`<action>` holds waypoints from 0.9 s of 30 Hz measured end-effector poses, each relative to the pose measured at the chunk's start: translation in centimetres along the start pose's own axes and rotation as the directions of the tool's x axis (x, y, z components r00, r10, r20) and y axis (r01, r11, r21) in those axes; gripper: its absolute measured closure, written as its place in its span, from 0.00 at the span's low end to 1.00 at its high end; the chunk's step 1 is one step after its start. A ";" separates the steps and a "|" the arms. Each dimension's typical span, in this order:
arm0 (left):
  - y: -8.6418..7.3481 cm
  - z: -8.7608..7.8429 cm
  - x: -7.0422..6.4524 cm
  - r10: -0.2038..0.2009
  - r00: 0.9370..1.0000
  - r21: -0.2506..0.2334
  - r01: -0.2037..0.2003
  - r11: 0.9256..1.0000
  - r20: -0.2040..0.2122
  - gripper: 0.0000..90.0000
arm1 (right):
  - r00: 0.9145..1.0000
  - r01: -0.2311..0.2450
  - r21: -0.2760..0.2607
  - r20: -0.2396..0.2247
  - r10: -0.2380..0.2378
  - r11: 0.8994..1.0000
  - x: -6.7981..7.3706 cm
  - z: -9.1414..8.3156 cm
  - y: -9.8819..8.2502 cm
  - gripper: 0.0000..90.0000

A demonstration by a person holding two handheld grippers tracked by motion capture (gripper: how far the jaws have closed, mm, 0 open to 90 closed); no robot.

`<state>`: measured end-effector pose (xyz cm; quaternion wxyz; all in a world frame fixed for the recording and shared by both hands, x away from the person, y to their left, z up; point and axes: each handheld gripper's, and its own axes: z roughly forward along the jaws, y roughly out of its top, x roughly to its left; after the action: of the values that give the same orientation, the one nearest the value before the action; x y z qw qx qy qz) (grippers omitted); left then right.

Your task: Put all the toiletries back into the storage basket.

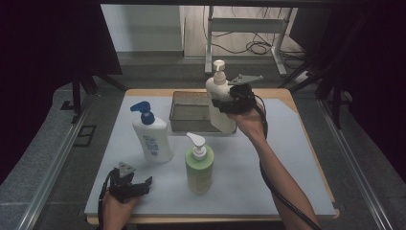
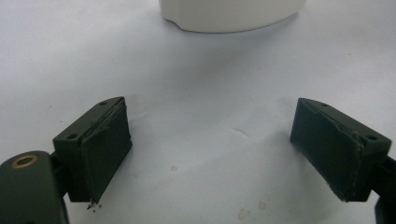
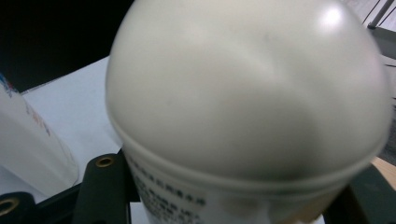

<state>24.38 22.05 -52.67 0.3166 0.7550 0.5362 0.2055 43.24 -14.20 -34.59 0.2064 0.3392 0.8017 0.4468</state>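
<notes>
A cream pump bottle (image 1: 218, 87) hangs upright above the right end of a grey metal tray (image 1: 187, 111), and my right gripper (image 1: 221, 106) is shut on its body from the right. In the right gripper view the same bottle (image 3: 243, 93) sits blurred between the jaws of my right gripper (image 3: 233, 203). My left gripper (image 1: 143, 186) rests low at the front left of the mat, open with nothing between its fingers. In the left gripper view, my left gripper (image 2: 210, 126) has its pads wide apart over bare mat, and the base of a white bottle (image 2: 229, 14) stands farther ahead.
A white bottle with a blue pump (image 1: 152, 136) stands left of centre, and its side (image 3: 32, 140) appears in the right gripper view. A green bottle with a white pump (image 1: 199, 167) stands in front of the tray. A pale mat (image 1: 287, 158) covers the wooden table; dark frames flank it.
</notes>
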 end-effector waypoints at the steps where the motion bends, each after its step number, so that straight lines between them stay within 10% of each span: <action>1: 0.0 0.0 0.0 0.000 1.000 0.000 0.000 1.000 0.000 0.13 | 1.000 -0.005 0.000 0.000 0.005 1.000 0.0 0.2 0.1 0.44; 27: 0.0 0.0 0.0 0.000 1.000 0.000 0.000 1.000 0.000 0.13 | 0.999 -0.014 -0.027 0.047 0.016 1.000 -0.2 4.6 1.8 0.44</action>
<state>24.38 22.05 -52.67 0.3167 0.7549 0.5363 0.2054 46.96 -11.03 -35.37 0.2263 0.3527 0.7881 0.4509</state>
